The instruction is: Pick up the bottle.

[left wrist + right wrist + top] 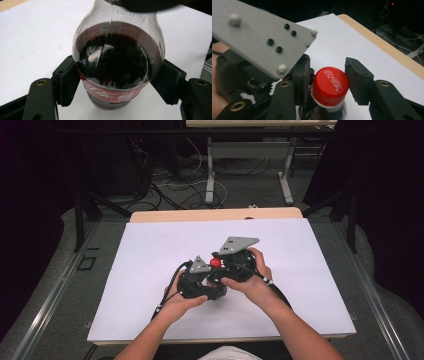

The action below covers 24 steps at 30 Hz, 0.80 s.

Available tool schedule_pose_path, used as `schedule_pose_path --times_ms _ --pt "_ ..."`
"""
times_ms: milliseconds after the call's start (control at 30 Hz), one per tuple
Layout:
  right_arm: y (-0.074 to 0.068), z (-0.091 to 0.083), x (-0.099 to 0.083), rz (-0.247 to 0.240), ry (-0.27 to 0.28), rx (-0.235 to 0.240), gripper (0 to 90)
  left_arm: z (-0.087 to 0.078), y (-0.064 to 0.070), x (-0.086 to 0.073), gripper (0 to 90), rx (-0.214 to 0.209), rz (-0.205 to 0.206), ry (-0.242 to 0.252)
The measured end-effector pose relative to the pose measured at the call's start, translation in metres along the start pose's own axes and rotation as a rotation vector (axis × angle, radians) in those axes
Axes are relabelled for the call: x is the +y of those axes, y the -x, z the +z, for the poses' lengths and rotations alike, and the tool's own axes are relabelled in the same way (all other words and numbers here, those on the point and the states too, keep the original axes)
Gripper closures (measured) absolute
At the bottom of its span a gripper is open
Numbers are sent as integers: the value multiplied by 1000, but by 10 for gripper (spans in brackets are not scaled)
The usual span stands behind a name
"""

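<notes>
A cola bottle (117, 65) with a red label stands on the white table (150, 250), dark liquid filling its body. My left gripper (118, 85) is shut on it, both pads (70, 82) pressed against its sides at the label. The bottle's red cap (330, 85) sits between the fingertips of my right gripper (329, 81), whose pads (358, 80) lie close against it on both sides. In the high view the two grippers meet at the table's middle, the left gripper (200, 280) low, the right gripper (232, 262) beside the cap (215, 262).
The left gripper's grey three-cornered plate (262, 40) hangs close over the cap at the left. The table's wooden far edge (215, 214) runs behind. Beyond it, table legs and cables (185, 185) lie on the floor.
</notes>
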State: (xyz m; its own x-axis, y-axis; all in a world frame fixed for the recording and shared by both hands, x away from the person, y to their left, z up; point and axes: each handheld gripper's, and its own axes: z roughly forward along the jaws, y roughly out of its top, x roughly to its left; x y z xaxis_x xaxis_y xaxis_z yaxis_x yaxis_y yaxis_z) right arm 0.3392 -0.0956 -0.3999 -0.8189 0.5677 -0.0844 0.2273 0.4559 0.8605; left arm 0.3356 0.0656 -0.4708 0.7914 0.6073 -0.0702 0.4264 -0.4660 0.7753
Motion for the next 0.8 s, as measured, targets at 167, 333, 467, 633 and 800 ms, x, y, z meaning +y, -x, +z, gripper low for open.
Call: schedule_pose_path --times_ms 167,333,467,633,800 --pt "2 0 -2 3 8 19 610 0 0 0 298 0 6 -8" --pt "16 -3 -1 -20 -32 128 616 1 3 1 298 -18 36 -13" --pt "33 -3 0 -77 -47 272 617 2 5 1 298 -43 57 -30" --pt "47 -2 -1 -209 -85 469 616 4 11 0 298 -80 76 -51" --pt "52 -2 -1 -230 -87 507 613 5 11 1 298 -86 74 -47"
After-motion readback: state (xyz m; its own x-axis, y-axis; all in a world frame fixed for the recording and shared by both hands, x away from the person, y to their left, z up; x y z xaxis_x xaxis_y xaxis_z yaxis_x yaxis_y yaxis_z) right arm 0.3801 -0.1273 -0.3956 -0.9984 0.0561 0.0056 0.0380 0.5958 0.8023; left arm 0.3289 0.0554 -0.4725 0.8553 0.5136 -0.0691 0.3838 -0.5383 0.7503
